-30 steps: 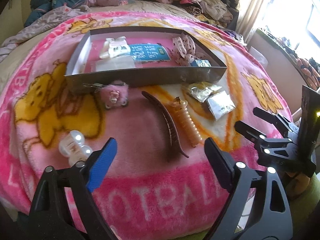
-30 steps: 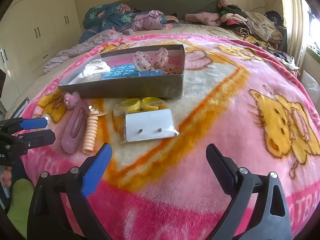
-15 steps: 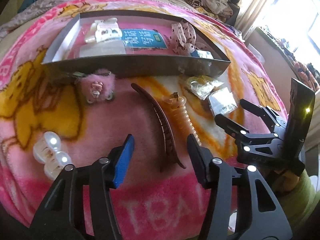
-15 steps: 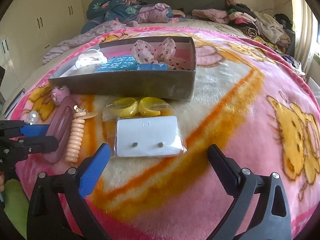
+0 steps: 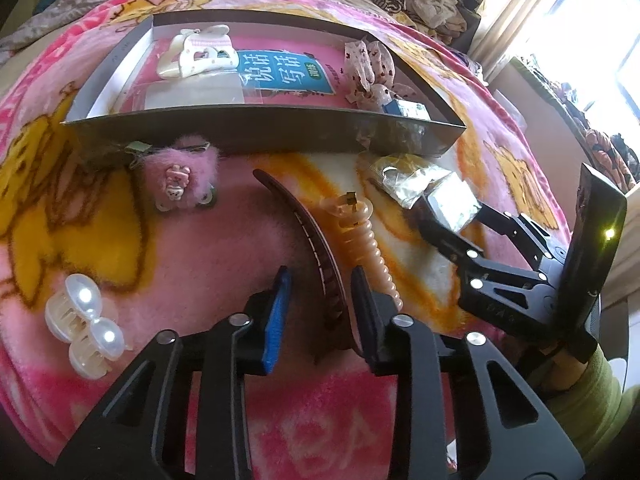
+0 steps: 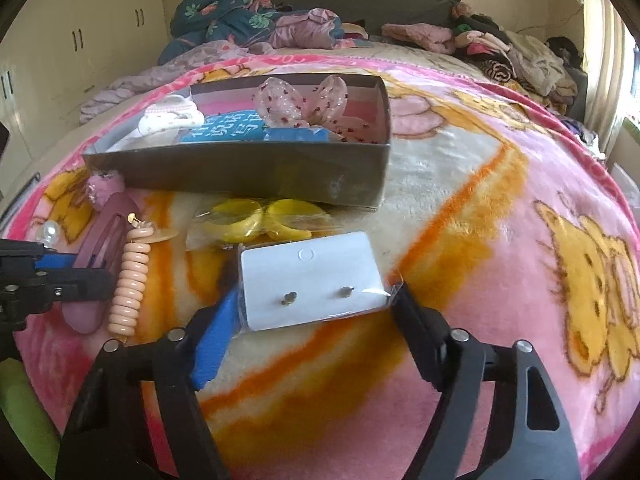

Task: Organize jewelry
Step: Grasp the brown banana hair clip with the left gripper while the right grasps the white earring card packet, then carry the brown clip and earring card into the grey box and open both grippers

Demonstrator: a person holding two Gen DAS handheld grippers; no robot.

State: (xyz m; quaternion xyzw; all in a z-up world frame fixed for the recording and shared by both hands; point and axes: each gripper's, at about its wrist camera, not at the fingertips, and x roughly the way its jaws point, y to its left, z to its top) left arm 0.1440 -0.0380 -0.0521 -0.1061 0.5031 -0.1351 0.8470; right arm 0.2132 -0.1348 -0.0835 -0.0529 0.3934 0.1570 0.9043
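Note:
My left gripper (image 5: 320, 296) straddles the near end of a long brown hair clip (image 5: 304, 232) lying on the pink blanket. Its jaws are closing, and a gap shows between the blue pad and the clip. A peach spiral clip (image 5: 368, 248) lies just right of the brown one. My right gripper (image 6: 316, 296) is closing on a white earring card in a clear packet (image 6: 308, 276), and its pads touch the packet's left and right edges. Beyond both stands a grey box (image 6: 240, 168) holding hair accessories.
A yellow-bangle packet (image 6: 256, 224) lies between the card and the box. A fluffy pink clip (image 5: 180, 176) sits against the box front. A pearl claw clip (image 5: 86, 320) lies at the left. Piled clothes (image 6: 256, 24) cover the far bed. The blanket drops off close below both grippers.
Both grippers have come down and forward. The left jaws narrowed from wide to closely flanking the brown clip. The right jaws closed in from wide onto the card packet's edges.

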